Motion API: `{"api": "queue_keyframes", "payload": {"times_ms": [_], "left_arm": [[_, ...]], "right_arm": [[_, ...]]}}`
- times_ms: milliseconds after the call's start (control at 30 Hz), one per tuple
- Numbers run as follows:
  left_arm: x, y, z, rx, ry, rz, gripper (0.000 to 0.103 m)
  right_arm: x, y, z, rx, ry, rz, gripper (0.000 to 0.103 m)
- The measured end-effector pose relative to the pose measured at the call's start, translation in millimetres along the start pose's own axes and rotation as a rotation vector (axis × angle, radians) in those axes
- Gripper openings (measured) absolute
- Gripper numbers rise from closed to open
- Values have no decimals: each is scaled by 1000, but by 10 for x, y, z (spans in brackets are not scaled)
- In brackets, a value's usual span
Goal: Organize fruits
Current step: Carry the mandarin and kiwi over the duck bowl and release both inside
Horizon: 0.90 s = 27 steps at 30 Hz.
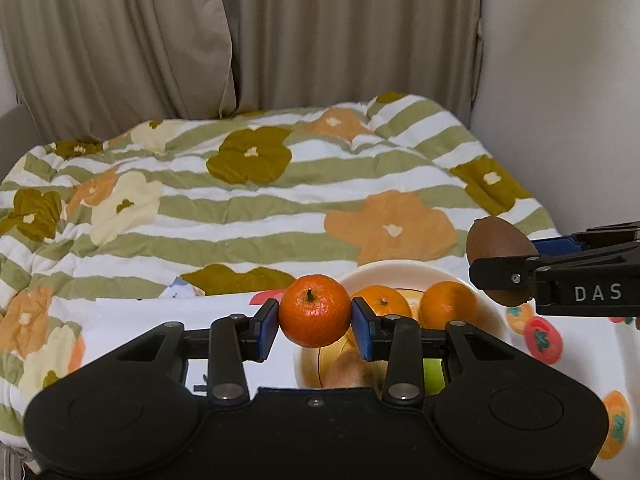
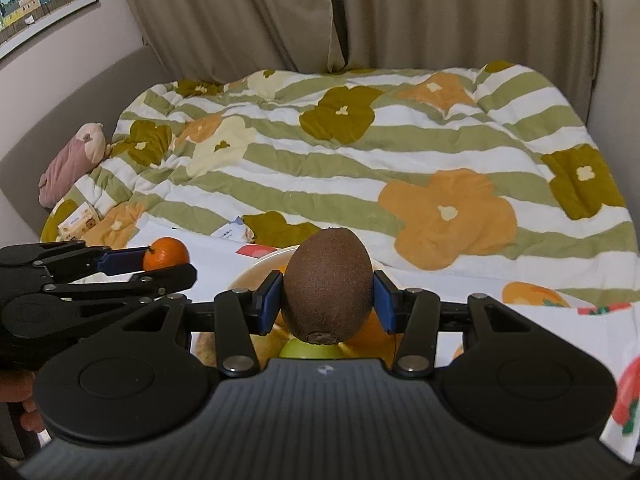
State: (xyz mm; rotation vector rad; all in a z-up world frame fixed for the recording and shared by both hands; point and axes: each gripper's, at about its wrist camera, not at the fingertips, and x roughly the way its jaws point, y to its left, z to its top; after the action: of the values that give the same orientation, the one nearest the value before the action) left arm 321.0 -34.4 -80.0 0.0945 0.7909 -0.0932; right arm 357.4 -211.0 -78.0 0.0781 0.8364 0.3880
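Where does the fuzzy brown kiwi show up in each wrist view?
Left wrist view: the fuzzy brown kiwi sits at the right edge, clamped in the right gripper above the cream bowl.
Right wrist view: the kiwi fills the centre, between the right gripper's blue pads.
Shared landmark: the orange mandarin held by the left gripper.

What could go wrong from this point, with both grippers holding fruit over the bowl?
1. The kiwi is pinched by the right gripper only at its sides, so this smooth oval could slip out.
2. The left gripper holds a mandarin close to the right gripper, so they might collide above the bowl.
3. The bowl already holds two oranges, so dropped fruit may roll off onto the soft blanket.
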Motion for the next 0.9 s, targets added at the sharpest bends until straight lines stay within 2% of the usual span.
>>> {"api": "queue_keyframes", "payload": {"times_ms": [267, 533, 567, 633, 667, 900], "left_arm": [[468, -24, 15, -13, 95, 7, 43], [649, -41, 9, -17, 133, -5, 44], [660, -48, 11, -17, 133, 0, 47], [644, -56, 14, -19, 123, 5, 75], [621, -46, 20, -20, 110, 3, 80], [456, -21, 12, -31, 90, -8, 84]], "right_arm": [[391, -157, 84, 1, 39, 32, 63], [548, -225, 99, 7, 65, 43, 63], [562, -230, 101, 8, 68, 43, 63], [584, -240, 109, 8, 73, 43, 63], [590, -238, 113, 8, 76, 44, 63], [671, -235, 182, -9, 101, 67, 63]]}}
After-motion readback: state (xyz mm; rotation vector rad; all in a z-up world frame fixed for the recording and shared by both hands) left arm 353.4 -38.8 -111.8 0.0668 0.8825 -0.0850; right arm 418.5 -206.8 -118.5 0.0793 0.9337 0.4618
